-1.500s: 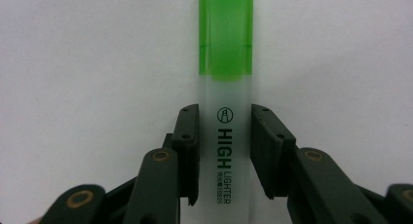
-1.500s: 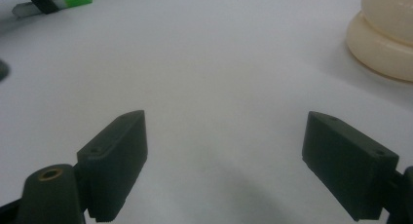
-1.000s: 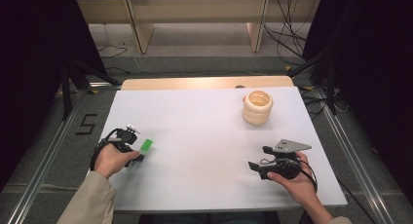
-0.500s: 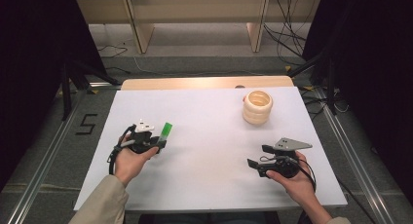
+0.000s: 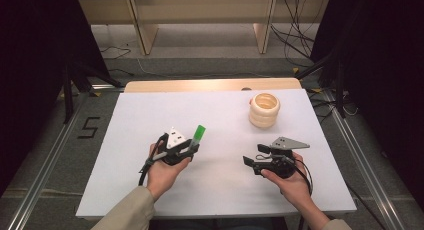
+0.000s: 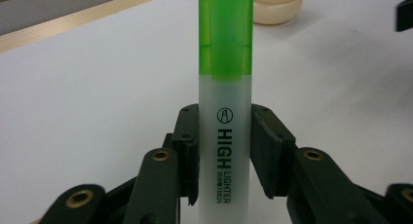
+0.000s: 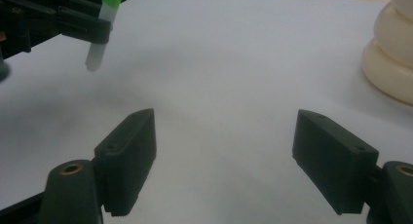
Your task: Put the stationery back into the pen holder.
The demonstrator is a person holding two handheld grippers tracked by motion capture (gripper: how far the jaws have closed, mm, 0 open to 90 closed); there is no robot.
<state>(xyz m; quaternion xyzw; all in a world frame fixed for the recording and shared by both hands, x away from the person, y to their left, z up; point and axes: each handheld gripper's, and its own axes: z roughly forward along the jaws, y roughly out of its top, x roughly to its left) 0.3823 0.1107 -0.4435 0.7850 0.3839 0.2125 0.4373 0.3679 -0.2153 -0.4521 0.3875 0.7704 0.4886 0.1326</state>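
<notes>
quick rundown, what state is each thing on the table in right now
left hand-held gripper: shut on the highlighter
green-capped frosted plastic highlighter: capped, clamped by its barrel, lifted off the table
right hand-held gripper: open, holding nothing
cream ribbed round holder: upright on the white table, untouched

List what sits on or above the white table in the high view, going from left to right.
Left tool shut on the green highlighter → right tool, open and holding nothing → cream ringed holder, farther back on the table.
</notes>
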